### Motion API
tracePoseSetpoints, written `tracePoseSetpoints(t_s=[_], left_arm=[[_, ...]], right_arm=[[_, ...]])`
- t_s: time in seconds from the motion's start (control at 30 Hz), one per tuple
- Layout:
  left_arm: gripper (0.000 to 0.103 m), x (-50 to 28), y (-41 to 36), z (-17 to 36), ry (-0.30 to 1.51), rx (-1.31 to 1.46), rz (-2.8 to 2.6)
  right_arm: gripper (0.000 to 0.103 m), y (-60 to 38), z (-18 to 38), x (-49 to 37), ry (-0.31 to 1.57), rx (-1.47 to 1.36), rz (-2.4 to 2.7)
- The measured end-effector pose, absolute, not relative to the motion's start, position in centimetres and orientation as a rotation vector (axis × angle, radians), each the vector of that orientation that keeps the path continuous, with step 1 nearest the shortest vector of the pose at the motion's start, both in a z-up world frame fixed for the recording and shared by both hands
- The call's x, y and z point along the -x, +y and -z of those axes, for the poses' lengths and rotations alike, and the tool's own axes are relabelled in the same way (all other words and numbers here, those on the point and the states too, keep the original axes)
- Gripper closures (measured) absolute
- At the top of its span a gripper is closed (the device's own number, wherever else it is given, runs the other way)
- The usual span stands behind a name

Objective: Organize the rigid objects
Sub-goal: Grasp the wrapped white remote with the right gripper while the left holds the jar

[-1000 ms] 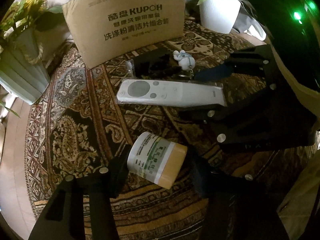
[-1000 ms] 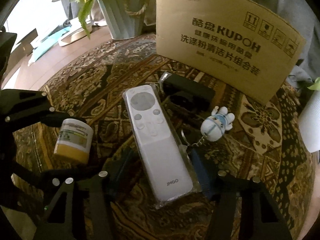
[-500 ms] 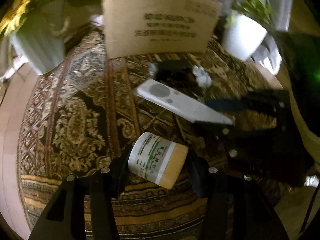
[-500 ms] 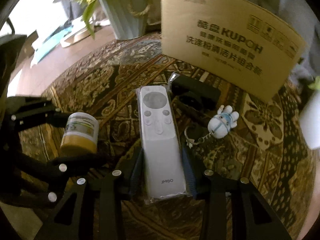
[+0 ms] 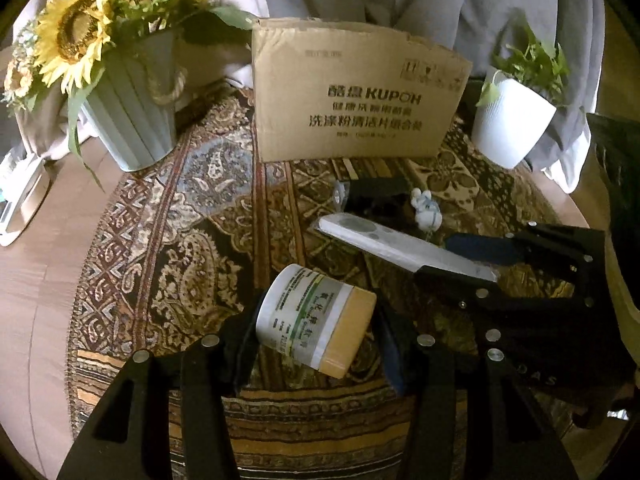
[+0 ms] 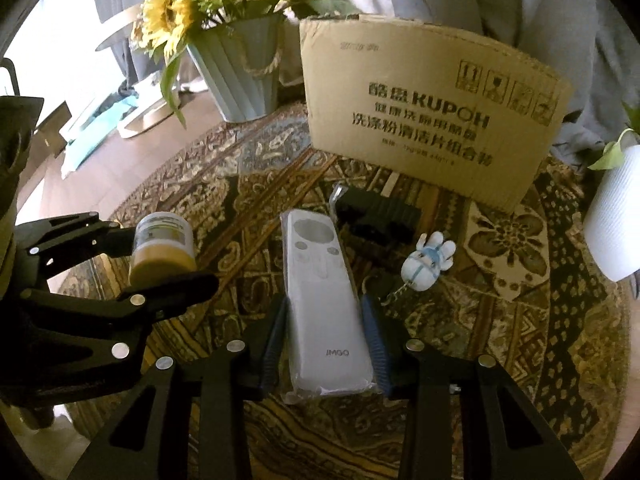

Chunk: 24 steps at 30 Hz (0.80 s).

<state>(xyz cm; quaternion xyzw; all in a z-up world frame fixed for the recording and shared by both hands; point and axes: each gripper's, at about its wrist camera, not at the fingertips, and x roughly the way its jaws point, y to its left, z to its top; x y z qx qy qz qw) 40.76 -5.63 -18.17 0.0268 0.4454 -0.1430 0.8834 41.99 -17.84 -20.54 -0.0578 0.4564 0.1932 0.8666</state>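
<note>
A white jar with a yellow lid lies sideways between the pads of my left gripper, which is shut on it and holds it above the patterned rug. In the right wrist view the same jar sits in the left gripper at the left. A white remote in clear wrap lies lengthwise between the blue pads of my right gripper. The jaws are still closing and press its sides. From the left wrist, the remote tilts up out of the right gripper.
A small white and blue keychain toy and a black object lie on the rug beyond the remote. Behind them stands a printed cardboard box. A sunflower pot is at the back left, a white plant pot at the right.
The right jaws closed in on the remote and its near end came up off the rug. The left gripper rose and rolled with the jar still held.
</note>
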Motion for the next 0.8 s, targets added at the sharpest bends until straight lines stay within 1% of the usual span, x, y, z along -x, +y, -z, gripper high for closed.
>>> tracePoseSetpoints(t_s=[0.33,0.37,0.43,0.57,0.7,0.73,0.8], left_arm=[[0.052,-40.2,-6.2,16.8,0.889,-0.052,0.288],[0.052,-40.2,-6.2,16.6,0.885,-0.049,0.29],[0.052,-40.2,-6.1,16.3,0.876,-0.034,0.284],[0.052,-40.3,-6.2,16.3,0.87,-0.034,0.272],[0.052,-40.1,-6.4,16.5,0.874,-0.045,0.278],[0.052,-40.1,-6.5,16.6,0.875,-0.046,0.276],[0.052,-40.3,-6.5,16.8,0.883,-0.047,0.269]], right_arm=[[0.067,-18.1,19.0,-41.4,0.917,0.117,-0.403],[0.084,-18.1,18.8,-41.2,0.911,0.117,-0.406],[0.095,-17.9,18.1,-41.0,0.889,0.139,-0.405],[0.095,-18.1,17.6,-41.3,0.865,0.139,-0.383],[0.095,-18.6,18.6,-41.9,0.909,0.11,-0.383],[0.091,-18.8,18.8,-41.9,0.913,0.102,-0.389],[0.074,-18.9,18.9,-42.0,0.906,0.118,-0.363]])
